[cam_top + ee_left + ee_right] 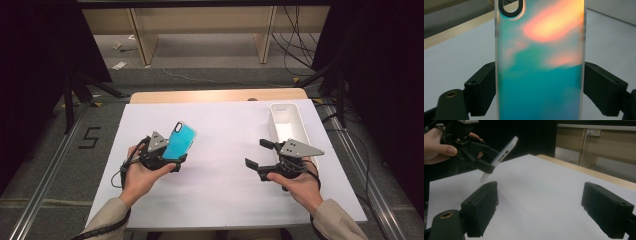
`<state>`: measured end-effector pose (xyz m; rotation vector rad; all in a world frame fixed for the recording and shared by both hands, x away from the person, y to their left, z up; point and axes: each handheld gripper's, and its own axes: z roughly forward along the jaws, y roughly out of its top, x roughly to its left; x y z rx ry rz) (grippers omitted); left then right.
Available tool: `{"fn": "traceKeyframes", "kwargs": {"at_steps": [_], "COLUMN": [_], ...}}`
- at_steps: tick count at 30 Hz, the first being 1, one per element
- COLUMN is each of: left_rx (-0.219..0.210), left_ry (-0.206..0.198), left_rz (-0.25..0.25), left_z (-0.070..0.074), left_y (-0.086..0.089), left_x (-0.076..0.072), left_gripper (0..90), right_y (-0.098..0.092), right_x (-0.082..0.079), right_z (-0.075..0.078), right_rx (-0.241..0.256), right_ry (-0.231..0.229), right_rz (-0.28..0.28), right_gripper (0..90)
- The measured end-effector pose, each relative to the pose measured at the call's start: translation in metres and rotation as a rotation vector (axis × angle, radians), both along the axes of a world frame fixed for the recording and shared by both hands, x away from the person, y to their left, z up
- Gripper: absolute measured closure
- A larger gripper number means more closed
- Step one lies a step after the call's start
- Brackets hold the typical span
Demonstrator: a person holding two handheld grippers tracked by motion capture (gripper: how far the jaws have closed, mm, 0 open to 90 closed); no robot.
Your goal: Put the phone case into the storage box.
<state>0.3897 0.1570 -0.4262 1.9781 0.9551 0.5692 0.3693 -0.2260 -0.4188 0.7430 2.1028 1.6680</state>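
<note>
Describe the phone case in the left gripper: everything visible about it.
The phone case looks like frosted plastic with an iridescent teal back shading to orange-pink, pale translucent edges, an oval camera cutout at its top and side button slots. The left gripper clamps its long edges; it is tilted, lifted off the white table sheet.

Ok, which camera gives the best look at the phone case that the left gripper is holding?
The left gripper view: the phone case is close up there, teal with an orange sheen, camera cutout at top, jaws clamped on its long edges. The high view shows it small and tilted in the left gripper. The right gripper view shows its pale side edge, lifted off the table.
</note>
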Motion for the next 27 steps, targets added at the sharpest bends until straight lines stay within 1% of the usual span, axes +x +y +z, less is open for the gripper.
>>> {"fn": "traceKeyframes", "kwargs": {"at_steps": [11,15,21,27], "left_rx": [-0.004,0.006,0.005,0.013], "left_ry": [-0.008,-0.006,-0.007,-0.007], "left_rz": [-0.019,-0.033,-0.050,-0.064], "left_z": [-0.001,-0.002,-0.003,-0.004], "left_y": [-0.011,-0.016,-0.023,-0.029], "left_x": [-0.002,-0.002,-0.003,-0.004], "left_gripper": [17.0,17.0,17.0,17.0], "right_y": [0.007,0.011,0.015,0.018], "right_x": [0.005,0.007,0.010,0.012], "right_z": [0.002,0.002,0.003,0.003], "right_rx": [0.008,0.010,0.008,0.013], "right_ry": [0.003,0.003,0.003,0.007], "right_rz": [-0.003,-0.004,0.000,-0.002], "right_gripper": [14.9,15.0,15.0,15.0]}}
